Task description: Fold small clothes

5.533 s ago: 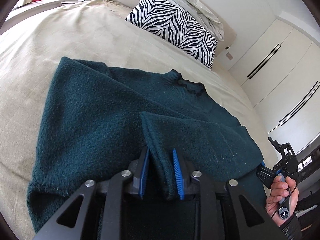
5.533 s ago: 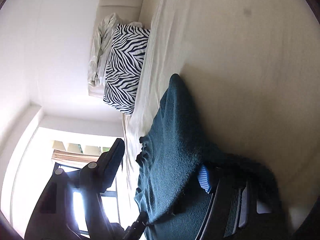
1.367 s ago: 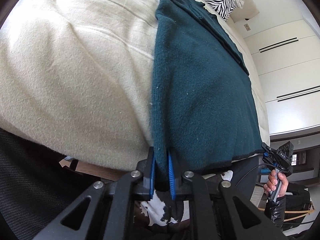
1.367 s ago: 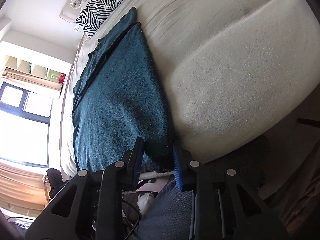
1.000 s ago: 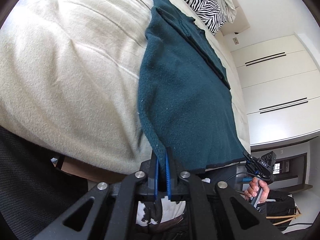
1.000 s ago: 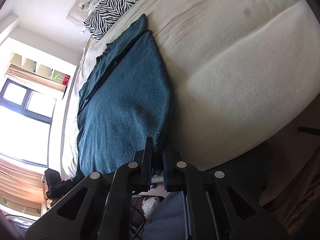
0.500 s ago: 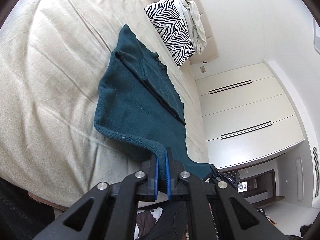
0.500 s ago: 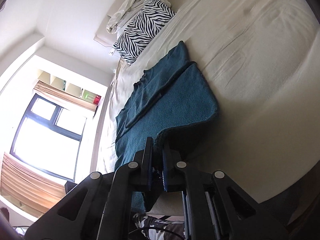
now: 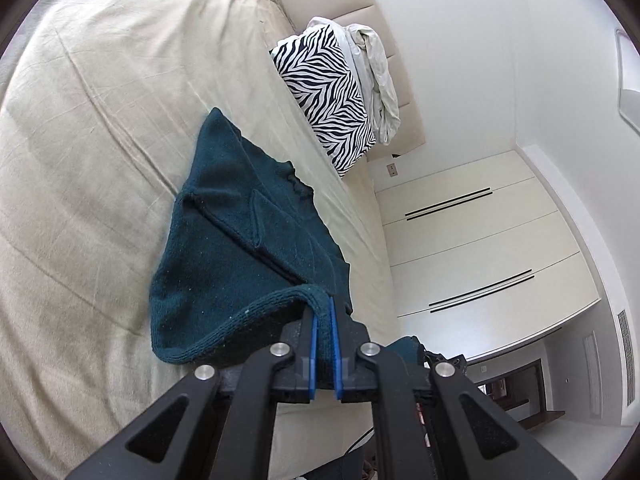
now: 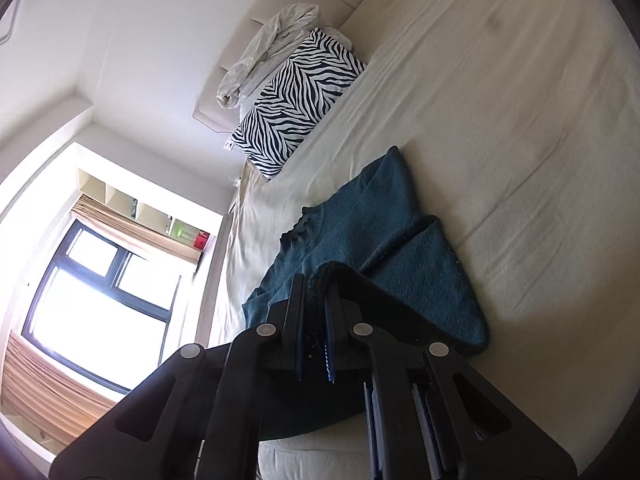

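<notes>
- Left gripper (image 9: 324,320), lower centre of its view, is clamped on the hem of the teal sweater (image 9: 224,240), lifting it to fold upward.
- Sweater lies mid-frame on the beige bed (image 9: 80,120).
- Right gripper (image 10: 314,312) pinches the opposite hem corner, keeping the edge level.

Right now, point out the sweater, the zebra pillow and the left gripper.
sweater (image 9: 216,240), left wrist view, folded body panel.
zebra pillow (image 9: 328,96), left wrist view, striped face.
left gripper (image 9: 323,316), left wrist view, between fingertips clamping the hem.
</notes>
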Action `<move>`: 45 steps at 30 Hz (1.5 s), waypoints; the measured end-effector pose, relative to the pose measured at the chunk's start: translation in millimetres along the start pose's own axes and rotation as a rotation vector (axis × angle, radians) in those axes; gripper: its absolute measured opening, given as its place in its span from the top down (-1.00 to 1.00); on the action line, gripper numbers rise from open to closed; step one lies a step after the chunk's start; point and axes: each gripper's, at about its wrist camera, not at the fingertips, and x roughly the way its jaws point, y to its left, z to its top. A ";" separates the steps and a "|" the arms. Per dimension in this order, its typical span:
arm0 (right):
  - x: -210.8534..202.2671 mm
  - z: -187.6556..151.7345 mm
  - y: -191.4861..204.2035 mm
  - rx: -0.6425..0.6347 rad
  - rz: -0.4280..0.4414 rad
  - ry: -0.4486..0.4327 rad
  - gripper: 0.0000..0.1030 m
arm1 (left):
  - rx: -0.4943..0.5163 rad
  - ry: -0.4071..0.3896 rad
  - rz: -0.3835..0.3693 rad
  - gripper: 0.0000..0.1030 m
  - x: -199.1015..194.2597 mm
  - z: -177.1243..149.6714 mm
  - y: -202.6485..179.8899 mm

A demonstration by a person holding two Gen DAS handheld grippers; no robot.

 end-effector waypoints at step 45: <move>153.0 22.6 -29.5 -0.397 -0.472 0.111 0.05 | 0.217 -0.029 0.406 -0.11 107.1 57.9 61.2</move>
